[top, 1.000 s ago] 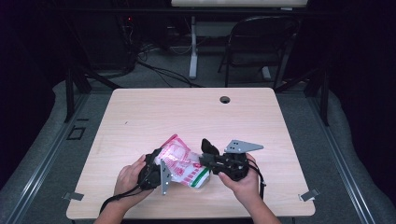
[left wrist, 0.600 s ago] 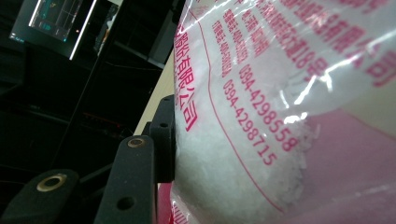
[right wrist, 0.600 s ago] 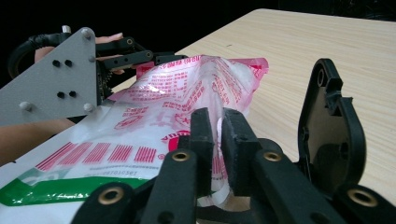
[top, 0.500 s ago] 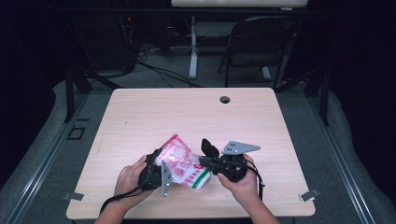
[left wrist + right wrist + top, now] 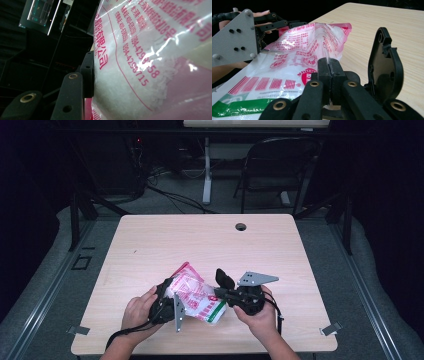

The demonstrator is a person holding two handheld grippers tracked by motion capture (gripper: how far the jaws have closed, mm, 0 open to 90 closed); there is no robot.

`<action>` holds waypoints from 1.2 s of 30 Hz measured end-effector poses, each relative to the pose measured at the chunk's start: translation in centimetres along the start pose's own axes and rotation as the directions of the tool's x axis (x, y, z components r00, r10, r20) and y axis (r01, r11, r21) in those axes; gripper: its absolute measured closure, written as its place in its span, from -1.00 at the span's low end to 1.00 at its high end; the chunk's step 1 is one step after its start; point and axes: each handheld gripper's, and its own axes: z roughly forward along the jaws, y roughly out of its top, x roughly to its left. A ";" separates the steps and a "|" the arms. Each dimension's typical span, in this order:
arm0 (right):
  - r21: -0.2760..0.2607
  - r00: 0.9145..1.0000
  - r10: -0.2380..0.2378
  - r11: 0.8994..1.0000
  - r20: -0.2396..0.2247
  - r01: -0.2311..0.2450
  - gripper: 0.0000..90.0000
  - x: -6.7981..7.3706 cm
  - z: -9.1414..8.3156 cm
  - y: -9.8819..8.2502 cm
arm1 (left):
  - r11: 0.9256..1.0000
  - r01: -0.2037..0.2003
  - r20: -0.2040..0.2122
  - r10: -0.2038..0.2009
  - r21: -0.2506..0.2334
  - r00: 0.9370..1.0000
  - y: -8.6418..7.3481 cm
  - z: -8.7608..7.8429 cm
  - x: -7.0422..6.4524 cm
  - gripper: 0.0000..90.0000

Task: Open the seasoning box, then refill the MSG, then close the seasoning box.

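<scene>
Bag (image 5: 196, 297) is lying low over the worktop (image 5: 210, 245) near the front edge, stretching between both hands; left hand-held gripper (image 5: 167, 300) is clamping its left end; right hand-held gripper (image 5: 329, 67), jaws having just been closing, is pinching a fold of film at its right end.

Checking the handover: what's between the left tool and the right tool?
The plastic bag of white grains spans the gap between left tool and right tool in the high view; the right gripper view shows its jaws pinching the film.
</scene>
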 end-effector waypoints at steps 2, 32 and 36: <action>0.000 1.000 -0.001 1.000 0.001 0.001 0.99 0.0 0.0 0.0 | 1.000 -0.004 -0.004 0.004 0.000 1.000 0.0 0.0 0.0 0.33; -0.006 1.000 0.000 1.000 0.005 0.000 0.97 -0.1 0.0 -0.1 | 0.999 -0.048 -0.046 0.048 0.000 0.998 0.2 -0.3 0.2 0.34; -0.002 1.000 -0.002 1.000 0.004 0.002 0.96 -0.1 0.0 -0.1 | 0.999 -0.051 -0.049 0.051 0.002 0.997 0.1 -0.3 0.2 0.34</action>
